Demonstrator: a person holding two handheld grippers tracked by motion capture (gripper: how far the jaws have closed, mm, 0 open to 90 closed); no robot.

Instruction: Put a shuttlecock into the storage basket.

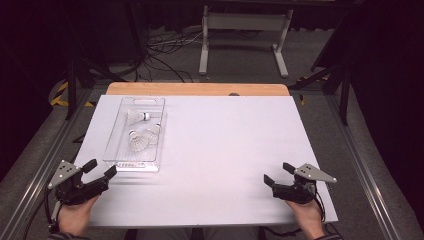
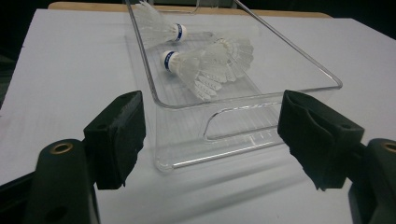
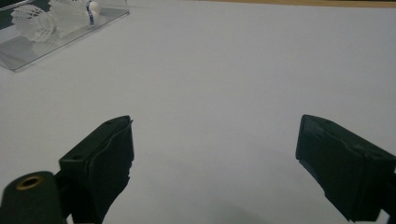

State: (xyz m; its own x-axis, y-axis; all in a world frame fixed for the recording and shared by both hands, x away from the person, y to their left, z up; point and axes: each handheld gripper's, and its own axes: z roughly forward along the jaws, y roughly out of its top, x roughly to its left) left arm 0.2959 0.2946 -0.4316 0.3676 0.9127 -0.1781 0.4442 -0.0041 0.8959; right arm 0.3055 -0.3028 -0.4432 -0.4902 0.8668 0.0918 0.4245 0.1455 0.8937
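White paper covers the table (image 1: 225, 150), and a dark floor with cables lies behind it. On this surface, the left gripper (image 2: 210, 135) has its jaws spread wide and holds nothing; they stand just before the near short wall of the clear tray (image 2: 243, 100), one at each side of its handle slot. The right gripper (image 1: 279, 176) is also spread and empty, well apart from the tray, over bare paper. Inside the tray lie 3 shuttlecocks (image 2: 198, 70), though 2 of them overlap, so the count is not fully sure.

I judge the risk is here: the tray is light and smooth, so a jaw that pushes the wall could slide it away, and the shuttlecocks could roll.

Both hands rest low at the near edge of the table, with the forearms coming from below, and the left one is angled toward the tray.
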